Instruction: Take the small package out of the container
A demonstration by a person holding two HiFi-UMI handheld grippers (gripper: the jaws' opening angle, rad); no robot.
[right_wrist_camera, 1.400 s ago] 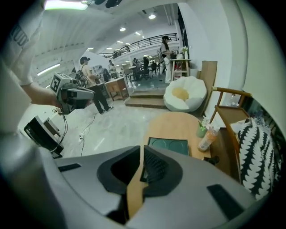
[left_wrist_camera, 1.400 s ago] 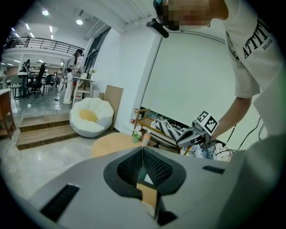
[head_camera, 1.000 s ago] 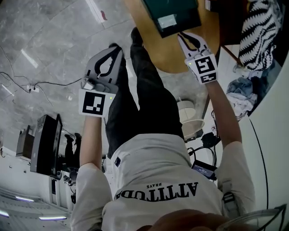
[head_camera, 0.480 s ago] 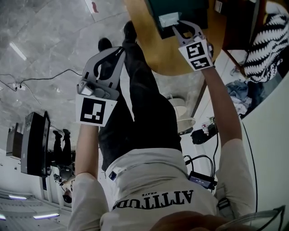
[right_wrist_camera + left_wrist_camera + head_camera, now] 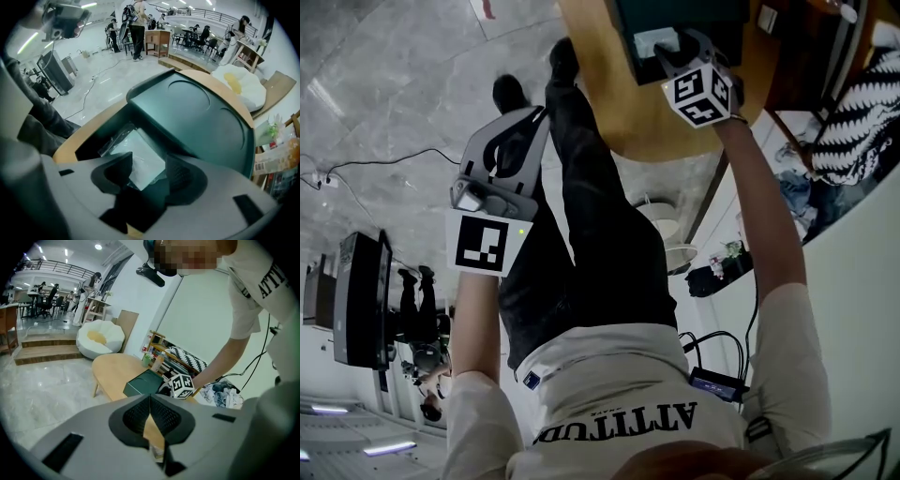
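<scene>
A dark green container [image 5: 197, 112] stands open on a round wooden table [image 5: 89, 126], its lid tipped back. Inside lies the small package [image 5: 140, 150], a pale flat packet in clear wrap. My right gripper [image 5: 147, 171] points steeply down over it. Its jaws have just been opening and now stand wide, with the package below the gap and no pad pressing on it. In the head view the right gripper [image 5: 682, 49] hovers at the container [image 5: 712, 14] beside the package [image 5: 652, 41]. My left gripper [image 5: 539, 114] hangs shut and holds nothing, off the table's edge over the person's legs.
From the left gripper view the table [image 5: 115, 373] stands on a grey stone floor, with a white beanbag [image 5: 99, 336] behind it and a shelf with bottles [image 5: 157, 361] at its far side. Clothes lie heaped at the right [image 5: 225, 397]. A monitor [image 5: 356, 300] and cables sit on the floor.
The right gripper has sunk to the container, tipped steeply down and opened its jaws over the package. The left gripper has dropped a little, still shut.
</scene>
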